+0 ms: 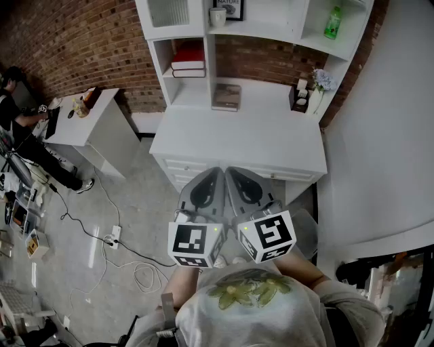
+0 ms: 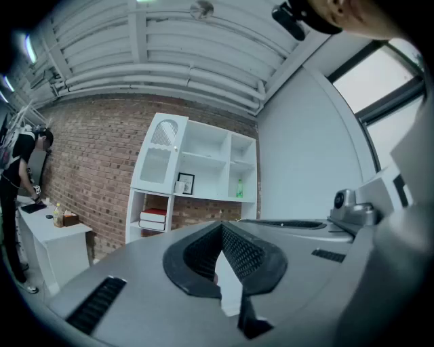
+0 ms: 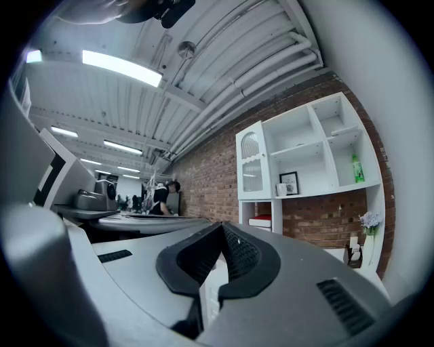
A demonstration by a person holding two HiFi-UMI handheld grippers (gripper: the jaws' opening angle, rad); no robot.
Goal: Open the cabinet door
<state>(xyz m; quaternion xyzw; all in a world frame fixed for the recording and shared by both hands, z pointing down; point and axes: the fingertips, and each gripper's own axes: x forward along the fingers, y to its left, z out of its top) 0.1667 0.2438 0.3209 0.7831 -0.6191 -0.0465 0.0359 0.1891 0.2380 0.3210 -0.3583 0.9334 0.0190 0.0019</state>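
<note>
Both claws sit clenched and empty close to the chest, left claw [image 1: 218, 171] beside right claw [image 1: 230, 171]. Far across the white worktop [image 1: 237, 139], the cabinet door [image 1: 168, 12] looks closed at upper left of the shelf unit [image 1: 209, 57]. It is likely light and stiff with a fragile pane, so take its free edge. Swing room looks open.

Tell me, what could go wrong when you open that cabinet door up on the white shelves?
First, the left claw and the right claw are both shut, so they might only bump the cabinet door instead of catching it. Second, a mug stands on the shelf right beside that door, so a clumsy reach could knock it down onto the desk.
</note>
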